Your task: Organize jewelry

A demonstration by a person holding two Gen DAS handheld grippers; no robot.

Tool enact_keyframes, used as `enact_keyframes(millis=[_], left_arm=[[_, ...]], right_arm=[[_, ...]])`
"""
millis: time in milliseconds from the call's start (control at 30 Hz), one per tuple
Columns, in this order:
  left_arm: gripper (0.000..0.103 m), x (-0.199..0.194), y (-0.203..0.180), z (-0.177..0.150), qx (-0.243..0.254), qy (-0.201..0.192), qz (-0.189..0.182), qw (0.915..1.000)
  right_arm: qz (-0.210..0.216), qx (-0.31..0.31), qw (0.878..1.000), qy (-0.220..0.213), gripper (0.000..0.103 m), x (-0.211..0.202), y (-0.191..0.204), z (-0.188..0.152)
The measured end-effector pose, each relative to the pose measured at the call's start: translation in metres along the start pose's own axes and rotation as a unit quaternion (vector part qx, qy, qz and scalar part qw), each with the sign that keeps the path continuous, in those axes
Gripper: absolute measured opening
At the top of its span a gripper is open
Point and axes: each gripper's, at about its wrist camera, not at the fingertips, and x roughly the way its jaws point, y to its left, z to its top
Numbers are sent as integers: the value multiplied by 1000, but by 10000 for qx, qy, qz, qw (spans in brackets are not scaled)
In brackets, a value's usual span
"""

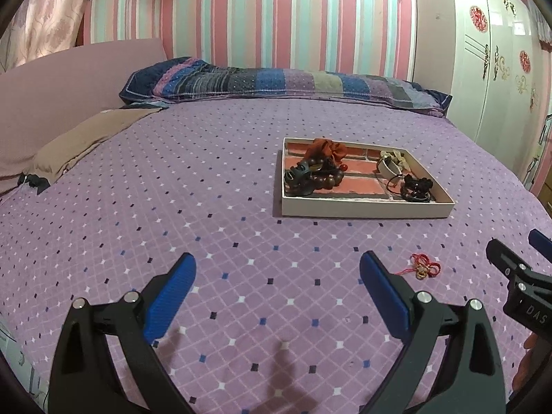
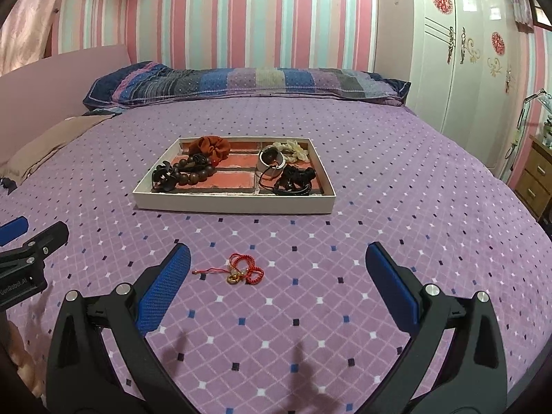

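Observation:
A red cord bracelet with a gold charm [image 2: 243, 269] lies on the purple bedspread, just ahead of my open, empty right gripper [image 2: 277, 265], nearer its left finger. In the left wrist view the bracelet [image 1: 423, 267] lies to the right of my open, empty left gripper [image 1: 277, 272]. Beyond it a shallow white tray [image 2: 234, 205] with a brick-pattern floor holds an orange scrunchie [image 2: 210, 147], a wooden bead bracelet [image 2: 193, 174], a black claw clip [image 2: 165, 177], a white bangle [image 2: 270, 165], black hair ties [image 2: 295, 181] and a cream scrunchie [image 2: 293, 148]. The tray also shows in the left wrist view [image 1: 365, 208].
A patchwork pillow [image 2: 241, 82] lies along the striped back wall. A pink headboard [image 1: 69, 79] and a tan cloth [image 1: 86, 134] are at the left. A white wardrobe [image 2: 465, 51] and a wooden drawer unit [image 2: 536, 176] stand at the right.

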Motion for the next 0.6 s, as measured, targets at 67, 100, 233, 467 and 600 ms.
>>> enact_keyframes(millis=[67, 100, 233, 467, 600], left_arm=[[94, 0, 0, 0, 7, -1, 6, 10000], [94, -1, 0, 0, 18, -1, 15, 10000], [94, -3, -1, 1, 75, -22, 65, 9999], [94, -7, -3, 1, 114, 78, 50, 9999], [94, -12, -5, 1, 175, 99, 76, 9998]], right_arm=[[-19, 2, 10000, 3, 99, 0, 0, 0], [-26, 13, 10000, 4, 99, -1, 0, 0], [-63, 32, 10000, 11, 99, -5, -3, -1], [-89, 69, 9999, 34, 99, -15, -8, -4], [-100, 90, 9999, 8, 99, -24, -11, -4]])
